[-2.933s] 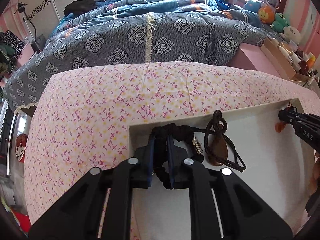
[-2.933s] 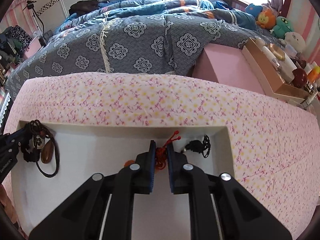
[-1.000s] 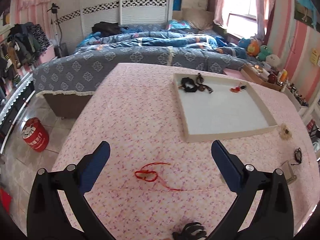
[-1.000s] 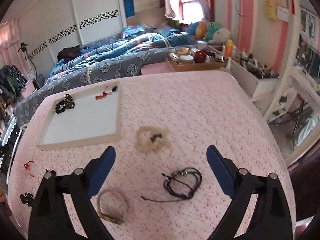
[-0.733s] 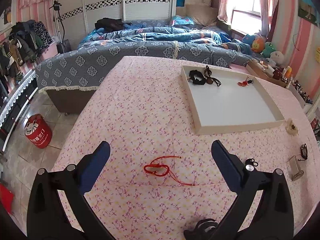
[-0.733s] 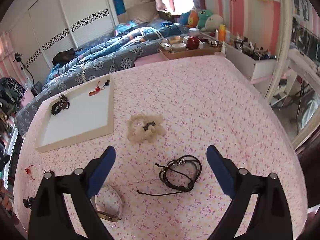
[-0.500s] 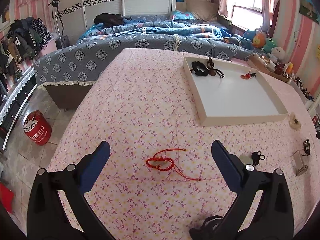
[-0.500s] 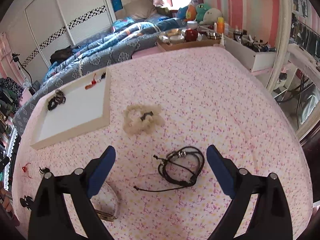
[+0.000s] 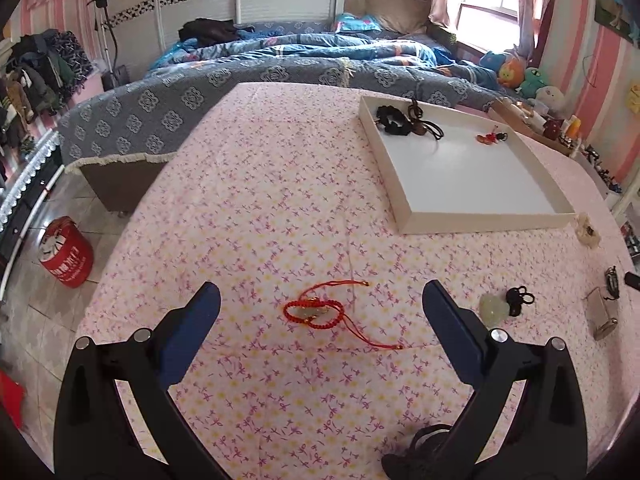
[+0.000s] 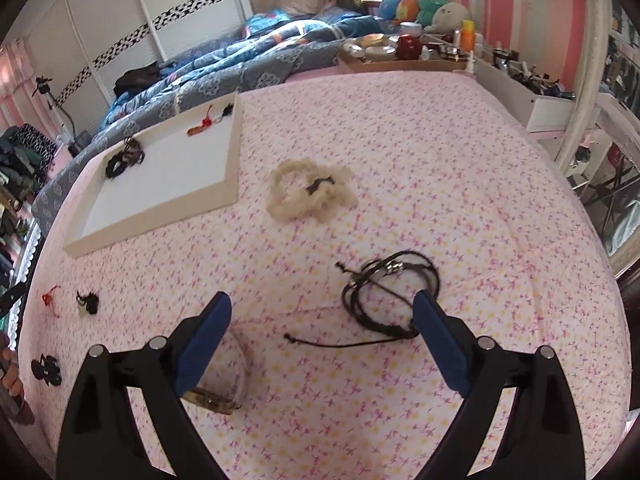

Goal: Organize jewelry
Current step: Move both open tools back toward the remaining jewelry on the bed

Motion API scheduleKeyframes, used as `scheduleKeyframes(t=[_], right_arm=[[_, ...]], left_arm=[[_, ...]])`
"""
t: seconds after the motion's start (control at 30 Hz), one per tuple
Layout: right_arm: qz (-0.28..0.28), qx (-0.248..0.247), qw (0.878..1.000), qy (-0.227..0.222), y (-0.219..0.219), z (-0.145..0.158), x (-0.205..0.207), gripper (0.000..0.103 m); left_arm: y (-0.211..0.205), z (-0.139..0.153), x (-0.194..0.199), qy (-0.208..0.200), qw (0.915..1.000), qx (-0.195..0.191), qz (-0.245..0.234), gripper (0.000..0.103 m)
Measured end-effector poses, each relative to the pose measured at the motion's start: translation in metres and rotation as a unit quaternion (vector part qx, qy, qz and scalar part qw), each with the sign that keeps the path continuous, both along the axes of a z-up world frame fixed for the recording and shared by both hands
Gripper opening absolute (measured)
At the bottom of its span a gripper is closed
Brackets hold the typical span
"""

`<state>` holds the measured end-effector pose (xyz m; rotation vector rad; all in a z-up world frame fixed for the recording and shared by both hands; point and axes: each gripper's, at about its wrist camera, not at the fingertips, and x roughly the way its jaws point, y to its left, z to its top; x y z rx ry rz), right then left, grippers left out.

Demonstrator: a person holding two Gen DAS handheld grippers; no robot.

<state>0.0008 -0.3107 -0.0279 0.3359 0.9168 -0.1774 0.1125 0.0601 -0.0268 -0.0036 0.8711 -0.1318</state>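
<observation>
My left hand-held gripper (image 9: 318,308) hangs over the pink flowered worktop (image 9: 256,208) with its fingers spread wide and nothing between them. Framed in that gap lies a red cord bracelet (image 9: 316,312) with a pale stone, its loose ends trailing toward me. To its right sit a pale green pendant (image 9: 493,308) and a black knot (image 9: 519,299) touching it.

My right hand-held gripper (image 10: 322,330) is spread just as wide and also holds nothing. Between its fingers lies a coil of black cord (image 10: 390,294) with silver beads (one end trails toward the left finger). A tan strap (image 10: 214,400) shows partly behind the left finger. Farther off is a fluffy cream scrunchie (image 10: 310,191).

The white tray (image 9: 476,224) sits farther back on the worktop, with dark bracelets (image 9: 394,122) bunched in its far left corner and a small red charm (image 9: 490,138) near its far right corner.
</observation>
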Motion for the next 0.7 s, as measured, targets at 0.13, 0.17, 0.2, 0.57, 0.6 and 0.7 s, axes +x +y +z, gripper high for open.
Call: scheduleKeyframes(t=[0.13,0.17,0.2,0.57,0.6,0.7], right_arm=[[0.011,0.003,1.000,0.009,0.005,-0.007,0.001,0.091],[0.014,0.002,1.000,0.011,0.006,-0.008,0.001,0.091],[0.015,0.001,1.000,0.013,0.007,-0.009,0.001,0.091],[0.031,-0.003,0.999,0.018,0.019,-0.011,0.000,0.086],[0.032,-0.003,0.999,0.019,0.020,-0.012,0.000,0.086],[0.027,-0.003,0.999,0.019,0.018,-0.013,0.000,0.086]], left_arm=[[-0.003,-0.003,0.002,0.005,1.0000,-0.001,-0.009,0.098],[-0.005,-0.004,0.002,0.006,0.9999,0.000,-0.011,0.098],[-0.006,-0.005,0.002,0.006,0.9999,0.001,-0.013,0.098],[-0.017,-0.009,-0.001,0.007,0.9995,0.008,-0.030,0.096],[-0.018,-0.009,-0.001,0.007,0.9995,0.009,-0.031,0.096],[-0.018,-0.010,0.000,0.009,0.9994,0.008,-0.033,0.095]])
